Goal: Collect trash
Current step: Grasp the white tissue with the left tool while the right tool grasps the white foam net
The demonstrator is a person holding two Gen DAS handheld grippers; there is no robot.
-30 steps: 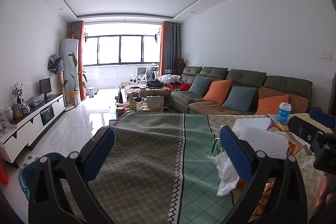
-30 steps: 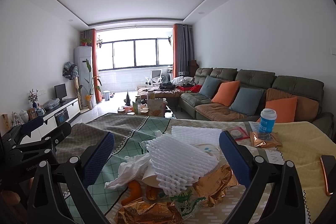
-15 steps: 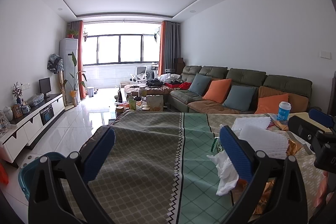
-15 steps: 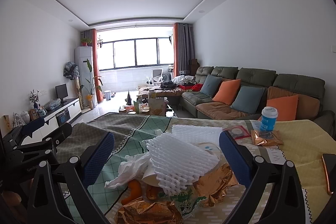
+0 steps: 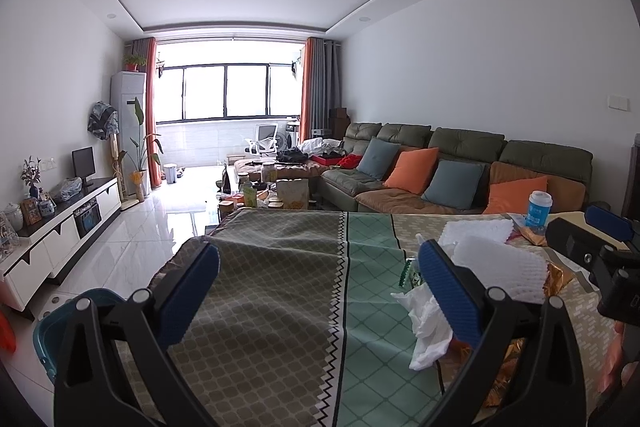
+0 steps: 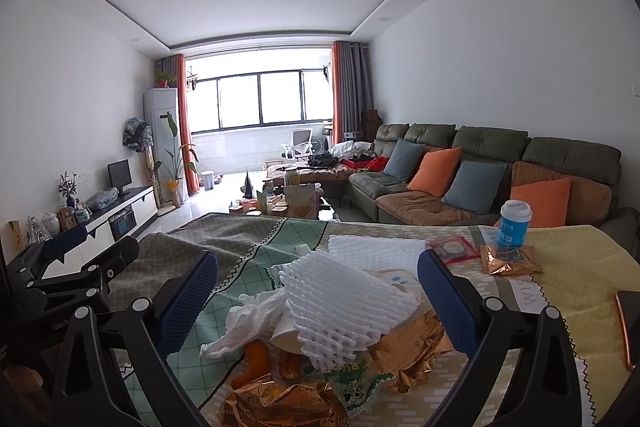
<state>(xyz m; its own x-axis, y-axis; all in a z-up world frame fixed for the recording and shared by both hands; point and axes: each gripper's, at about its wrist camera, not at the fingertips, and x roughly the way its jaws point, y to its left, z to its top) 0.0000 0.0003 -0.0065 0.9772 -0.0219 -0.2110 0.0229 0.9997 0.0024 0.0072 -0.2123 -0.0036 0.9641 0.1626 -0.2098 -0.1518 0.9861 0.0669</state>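
Observation:
A heap of trash lies on the patterned tablecloth (image 6: 256,251): white foam netting (image 6: 344,307), crumpled white tissue (image 6: 244,323), gold foil wrappers (image 6: 408,359), orange peel (image 6: 256,355) and a green-printed bag (image 6: 352,383). My right gripper (image 6: 318,301) hovers open just above the heap, nothing between its blue pads. My left gripper (image 5: 320,291) is open over bare cloth, left of the heap; the tissue (image 5: 428,331) and foam netting (image 5: 504,267) sit by its right finger. Each gripper shows at the edge of the other's view.
A blue-and-white cup (image 6: 514,223) stands at the table's far right beside a gold packet (image 6: 508,261) and a red packet (image 6: 452,251). A phone (image 6: 628,323) lies at the right edge. A teal bin (image 5: 52,331) sits on the floor at left. A sofa (image 5: 460,167) lies beyond.
Both views have shifted very slightly; the grippers stay open and the trash heap has not moved.

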